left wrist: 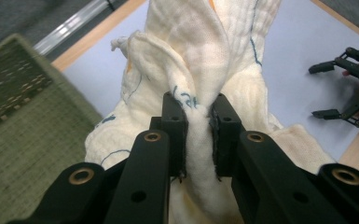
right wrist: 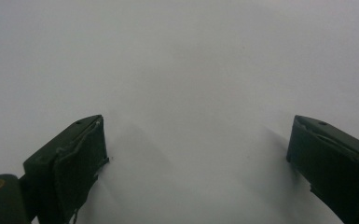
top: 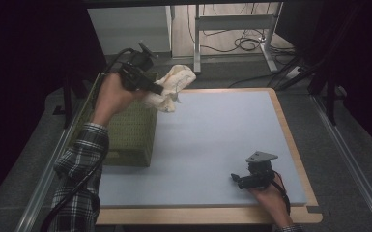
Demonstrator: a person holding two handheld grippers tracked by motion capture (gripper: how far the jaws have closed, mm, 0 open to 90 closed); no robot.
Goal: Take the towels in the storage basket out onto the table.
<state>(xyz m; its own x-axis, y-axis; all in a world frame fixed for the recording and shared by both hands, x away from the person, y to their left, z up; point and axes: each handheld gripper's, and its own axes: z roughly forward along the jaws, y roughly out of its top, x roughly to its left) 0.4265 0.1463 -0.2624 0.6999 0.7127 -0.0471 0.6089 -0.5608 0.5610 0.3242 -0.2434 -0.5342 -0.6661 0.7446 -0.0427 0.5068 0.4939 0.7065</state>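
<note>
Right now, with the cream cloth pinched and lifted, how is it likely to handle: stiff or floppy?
Probably floppy: the cloth bunches and folds between the left gripper pads. Likely light, since a narrow pinch holds it aloft. It may sag and drag across the green basket.

Green basket beside bare mat

Setting: a laboratory or recording workspace. Evidence: the table at frame centre carries a pale blue mat inside a wooden border. Metal rails run along both frame sides. Dark curtains enclose left and right. A height-adjustable desk frame with loose cables on the floor stands at upper centre.
</note>
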